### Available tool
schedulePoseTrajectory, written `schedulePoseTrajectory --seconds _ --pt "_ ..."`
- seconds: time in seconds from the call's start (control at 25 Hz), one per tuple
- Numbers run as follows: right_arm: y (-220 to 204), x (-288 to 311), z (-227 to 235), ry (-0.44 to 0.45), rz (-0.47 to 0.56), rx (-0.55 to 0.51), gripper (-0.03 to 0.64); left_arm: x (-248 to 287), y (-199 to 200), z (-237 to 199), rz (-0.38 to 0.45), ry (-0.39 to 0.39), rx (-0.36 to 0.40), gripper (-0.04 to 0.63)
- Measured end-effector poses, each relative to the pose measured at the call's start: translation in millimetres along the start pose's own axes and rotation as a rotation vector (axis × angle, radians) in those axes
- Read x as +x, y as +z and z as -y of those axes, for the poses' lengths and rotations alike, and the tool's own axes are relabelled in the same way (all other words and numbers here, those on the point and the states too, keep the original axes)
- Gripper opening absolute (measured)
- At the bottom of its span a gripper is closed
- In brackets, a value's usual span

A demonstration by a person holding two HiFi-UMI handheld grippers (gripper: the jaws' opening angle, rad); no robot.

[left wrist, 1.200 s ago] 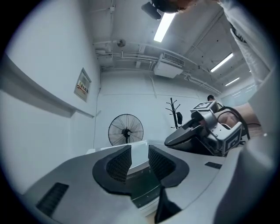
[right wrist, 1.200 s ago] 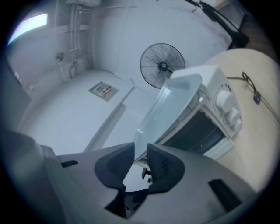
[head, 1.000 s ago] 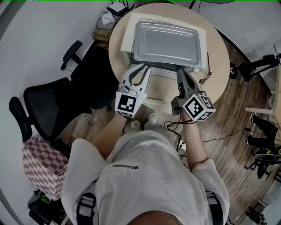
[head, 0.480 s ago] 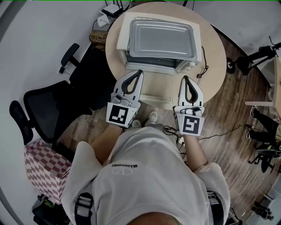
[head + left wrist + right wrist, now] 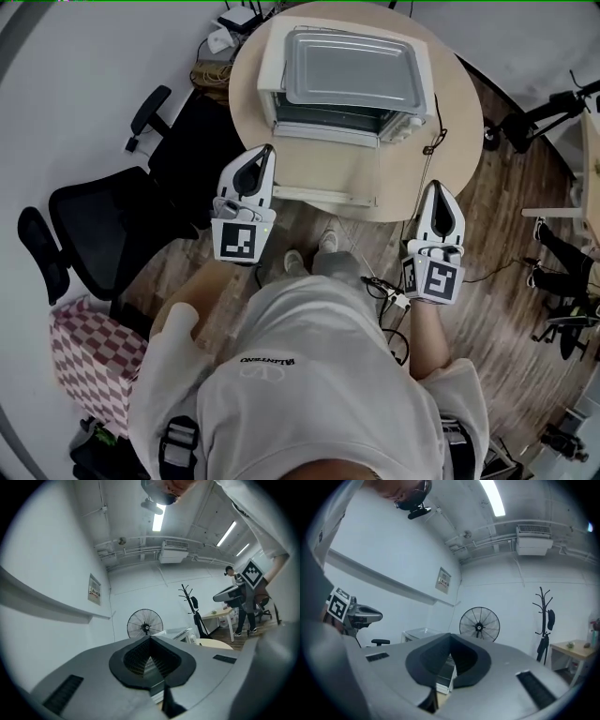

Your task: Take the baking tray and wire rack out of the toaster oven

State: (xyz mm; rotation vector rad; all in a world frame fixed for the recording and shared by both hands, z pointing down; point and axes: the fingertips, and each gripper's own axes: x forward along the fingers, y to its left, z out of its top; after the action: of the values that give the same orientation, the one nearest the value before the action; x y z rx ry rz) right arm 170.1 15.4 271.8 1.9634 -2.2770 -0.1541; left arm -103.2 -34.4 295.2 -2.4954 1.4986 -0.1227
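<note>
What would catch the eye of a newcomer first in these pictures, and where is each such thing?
The white toaster oven on the round wooden table, at the top of the head view, stands out first, with a grey baking tray lying on top of it. Next come the left gripper and the right gripper, at the table's near edge, both shut and empty.

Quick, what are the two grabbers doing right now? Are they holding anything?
Left gripper: closed, holding nothing.
Right gripper: closed, holding nothing.
</note>
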Motion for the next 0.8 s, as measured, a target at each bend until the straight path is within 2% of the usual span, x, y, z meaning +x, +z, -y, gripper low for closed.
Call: schedulePoseTrajectory --seconds 0.08,0.2,0.28,0.36,0.44,0.52,0.8 --pt "-2 -10 -1 -0.022 -0.007 -0.009 -0.005 -9 3 -7 0.009 0.027 -0.044 0.002" --pt "-3 -27 2 -0.052 -0.007 0.003 -0.005 -31 5 -12 0.019 0.098 -0.17 0.002" --pt "-3 -35 8 -0.059 -0.003 0.011 -0.005 -42 5 -6 0.02 0.108 -0.22 0.002" --pt "-4 -40 14 -0.059 -0.004 0.022 -0.005 -45 5 4 0.014 0.077 -0.23 0.002" --pt "-6 -45 19 -0.051 -0.013 0.034 -0.005 -45 6 11 0.007 0.051 -0.207 0.002" --pt "-9 -49 24 -0.041 -0.022 0.052 -0.005 -44 8 13 0.006 0.058 -0.194 0.002" --pt "-12 -56 36 0.005 -0.011 0.072 -0.006 -44 16 34 0.021 0.1 -0.257 0.002"
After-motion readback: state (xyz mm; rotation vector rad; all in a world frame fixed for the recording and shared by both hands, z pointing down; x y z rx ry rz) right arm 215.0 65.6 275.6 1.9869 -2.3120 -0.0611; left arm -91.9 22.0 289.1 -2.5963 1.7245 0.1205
